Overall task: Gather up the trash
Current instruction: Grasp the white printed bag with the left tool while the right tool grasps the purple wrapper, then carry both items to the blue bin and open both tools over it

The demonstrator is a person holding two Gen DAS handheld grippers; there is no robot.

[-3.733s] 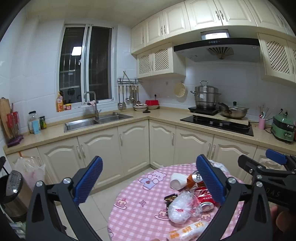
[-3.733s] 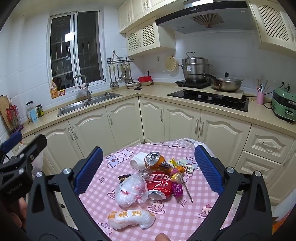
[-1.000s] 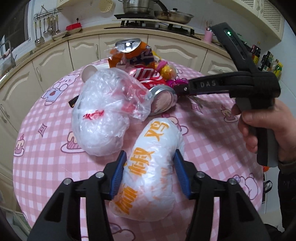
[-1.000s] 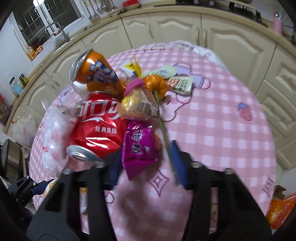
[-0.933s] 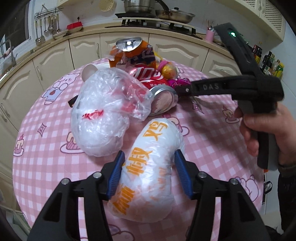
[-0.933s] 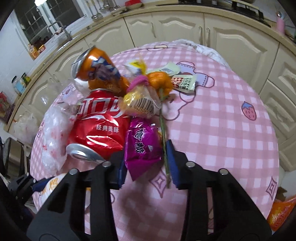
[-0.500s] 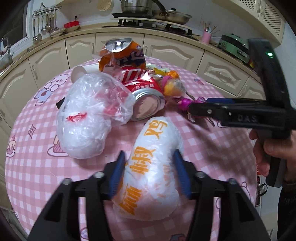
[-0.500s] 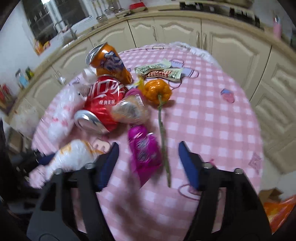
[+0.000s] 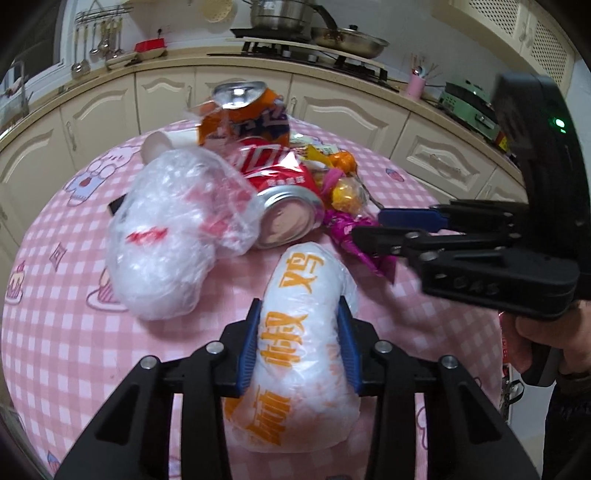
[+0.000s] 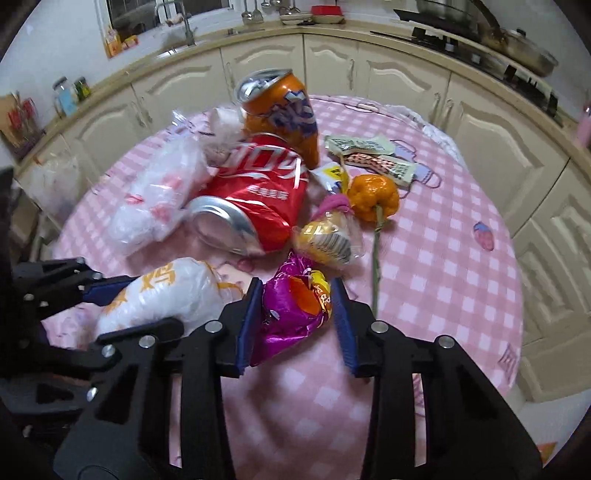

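Note:
Trash lies on a round table with a pink checked cloth point(image 9: 48, 332). My left gripper point(image 9: 299, 332) is shut on a white snack bag with orange lettering point(image 9: 299, 339); the bag also shows in the right wrist view point(image 10: 162, 295). My right gripper point(image 10: 295, 317) is shut on a purple foil wrapper point(image 10: 291, 310), seen from the side in the left wrist view point(image 9: 354, 236). Beside them lie a crushed red cola can point(image 9: 284, 199), an orange soda can point(image 9: 243, 114) and a crumpled clear plastic bag point(image 9: 166, 236).
A yellow candy wrapper point(image 10: 325, 236), an orange fruit with a stem point(image 10: 373, 199) and flat sachets point(image 10: 369, 151) lie behind the purple wrapper. Cream kitchen cabinets point(image 10: 406, 74) and a counter ring the table. A hob with pots point(image 9: 306, 22) stands at the back.
My right gripper has closed on the purple wrapper and pulled it away from the cans toward the white bag. My left gripper keeps its hold on the white bag.

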